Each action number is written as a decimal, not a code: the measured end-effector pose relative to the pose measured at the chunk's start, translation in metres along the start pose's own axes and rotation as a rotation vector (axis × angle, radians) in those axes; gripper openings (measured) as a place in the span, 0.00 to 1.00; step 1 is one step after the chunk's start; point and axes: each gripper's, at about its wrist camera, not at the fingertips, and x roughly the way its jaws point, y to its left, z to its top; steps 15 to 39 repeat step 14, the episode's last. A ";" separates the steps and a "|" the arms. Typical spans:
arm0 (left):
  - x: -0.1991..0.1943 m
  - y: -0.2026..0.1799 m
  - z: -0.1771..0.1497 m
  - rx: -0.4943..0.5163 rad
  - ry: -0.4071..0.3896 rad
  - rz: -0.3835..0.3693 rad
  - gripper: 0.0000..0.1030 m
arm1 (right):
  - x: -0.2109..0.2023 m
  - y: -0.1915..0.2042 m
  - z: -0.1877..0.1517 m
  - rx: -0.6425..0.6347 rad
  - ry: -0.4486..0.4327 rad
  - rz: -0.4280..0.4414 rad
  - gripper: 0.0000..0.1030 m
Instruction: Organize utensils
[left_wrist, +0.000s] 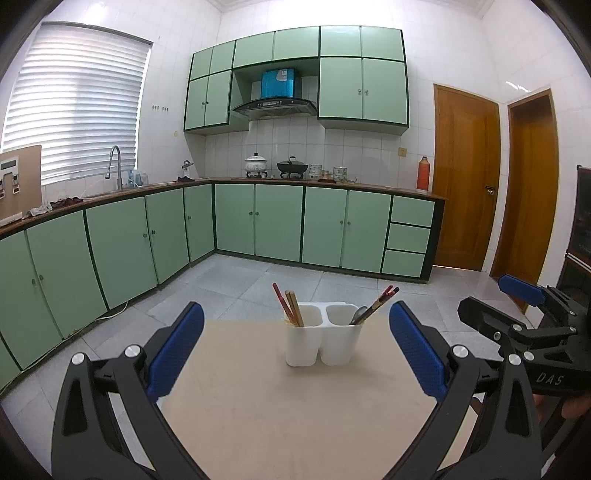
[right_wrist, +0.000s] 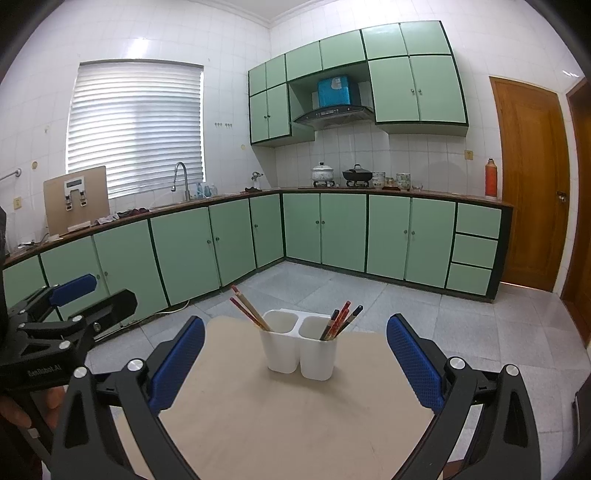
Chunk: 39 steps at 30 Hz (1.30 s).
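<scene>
Utensils stand in a white two-compartment holder (left_wrist: 320, 338) near the far edge of a small beige table (left_wrist: 295, 413), and nothing lies loose on the tabletop. Going left to right in the left wrist view, the left gripper (left_wrist: 296, 347) has its blue-padded fingers (left_wrist: 177, 350) spread wide and empty, one on either side of the holder but nearer the camera and well apart from it. The left compartment holds a few chopsticks (left_wrist: 290, 306), red and tan, leaning left. The right compartment holds a metal spoon (left_wrist: 357, 315) and dark and red chopsticks (left_wrist: 380, 301) leaning right. At the far right, the right gripper (left_wrist: 491, 299) hovers beside the table, apart from the holder; its own view shows it (right_wrist: 295, 354) wide open and empty too, the holder (right_wrist: 299, 345) sitting between and beyond its fingers.

Judging from this, either the sorting is about to begin or it is nearly finished; the mixed right compartment suggests work remains. A likely next move would be for one gripper to advance over the holder, narrow around a single thin handle above the rim, and lift it straight up without tipping the light holder.
</scene>
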 end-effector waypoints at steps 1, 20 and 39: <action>0.001 0.000 0.000 -0.001 0.001 0.000 0.95 | 0.000 0.000 -0.001 0.001 0.002 0.000 0.94; 0.006 0.001 -0.001 -0.005 0.016 0.002 0.95 | 0.003 -0.007 -0.002 0.019 0.015 -0.008 0.94; 0.006 0.001 -0.001 -0.005 0.016 0.002 0.95 | 0.003 -0.007 -0.002 0.019 0.015 -0.008 0.94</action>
